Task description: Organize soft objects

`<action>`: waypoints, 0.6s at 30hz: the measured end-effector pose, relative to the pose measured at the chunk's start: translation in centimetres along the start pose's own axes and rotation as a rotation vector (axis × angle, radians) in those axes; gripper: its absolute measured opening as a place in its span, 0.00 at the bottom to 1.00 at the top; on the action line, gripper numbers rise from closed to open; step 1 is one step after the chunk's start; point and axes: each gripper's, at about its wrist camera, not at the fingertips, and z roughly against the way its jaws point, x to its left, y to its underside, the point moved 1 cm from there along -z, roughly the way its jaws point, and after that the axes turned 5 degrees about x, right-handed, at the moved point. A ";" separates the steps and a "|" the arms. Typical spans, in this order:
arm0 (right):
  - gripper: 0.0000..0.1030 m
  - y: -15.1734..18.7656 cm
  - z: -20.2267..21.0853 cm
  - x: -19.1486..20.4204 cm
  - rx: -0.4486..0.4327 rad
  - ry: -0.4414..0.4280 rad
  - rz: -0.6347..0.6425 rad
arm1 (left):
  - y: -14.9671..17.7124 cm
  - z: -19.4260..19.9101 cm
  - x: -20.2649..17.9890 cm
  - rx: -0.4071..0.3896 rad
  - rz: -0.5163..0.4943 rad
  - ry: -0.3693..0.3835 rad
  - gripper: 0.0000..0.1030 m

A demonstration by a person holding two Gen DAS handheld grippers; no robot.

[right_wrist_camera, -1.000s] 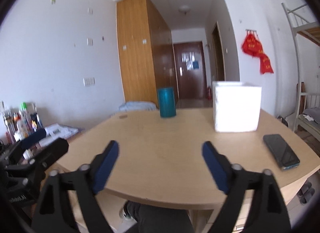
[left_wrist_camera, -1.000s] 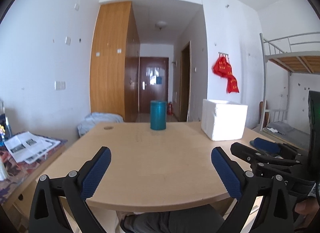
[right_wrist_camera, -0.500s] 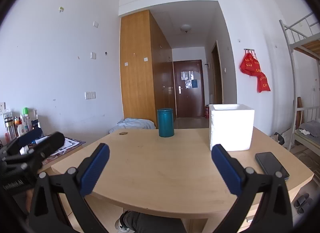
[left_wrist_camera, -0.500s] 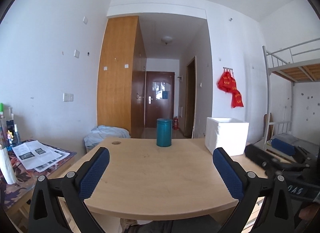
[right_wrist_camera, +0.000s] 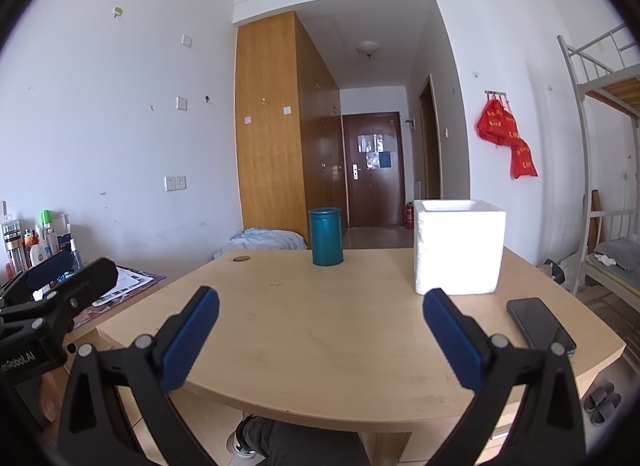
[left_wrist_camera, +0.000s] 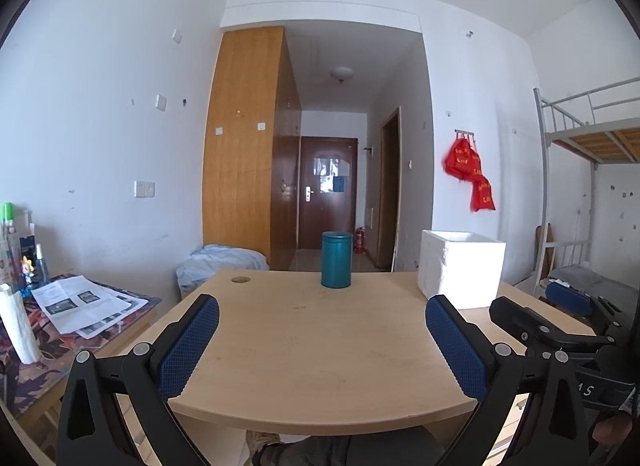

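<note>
I have both grippers held over the near edge of the wooden table [left_wrist_camera: 312, 346], pointing almost level across it. The left gripper [left_wrist_camera: 322, 322] has its blue pads spread wide with nothing between them. The right gripper [right_wrist_camera: 320, 316] has just finished opening; its jaws stand fully apart and empty.

Ahead of the left gripper, slightly right of its centre line, stands the teal canister [left_wrist_camera: 336, 260], upright, long axis vertical, near the table's far edge. Ahead and right of both grippers sits the white foam box [right_wrist_camera: 458, 246], its open mouth facing up; I can't see inside from here, so I can't tell what it holds. Just right of the right gripper's right finger a black phone [right_wrist_camera: 540, 324] lies flat, its long axis running away from me.
</note>
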 end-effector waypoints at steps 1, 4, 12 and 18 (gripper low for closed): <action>1.00 0.0 0.0 0.0 0.002 0.004 0.000 | 0.0 0.0 0.0 0.002 0.003 0.001 1.00; 1.00 0.0 -0.1 -0.1 0.010 0.014 -0.002 | 0.1 0.0 -0.2 0.001 0.001 -0.002 1.00; 1.00 0.1 0.1 -0.2 0.006 0.016 -0.002 | 0.3 -0.1 -0.8 0.001 -0.019 -0.010 1.00; 1.00 0.0 0.2 -0.2 0.002 0.020 0.005 | 0.3 -0.2 -1.0 0.003 -0.021 -0.015 1.00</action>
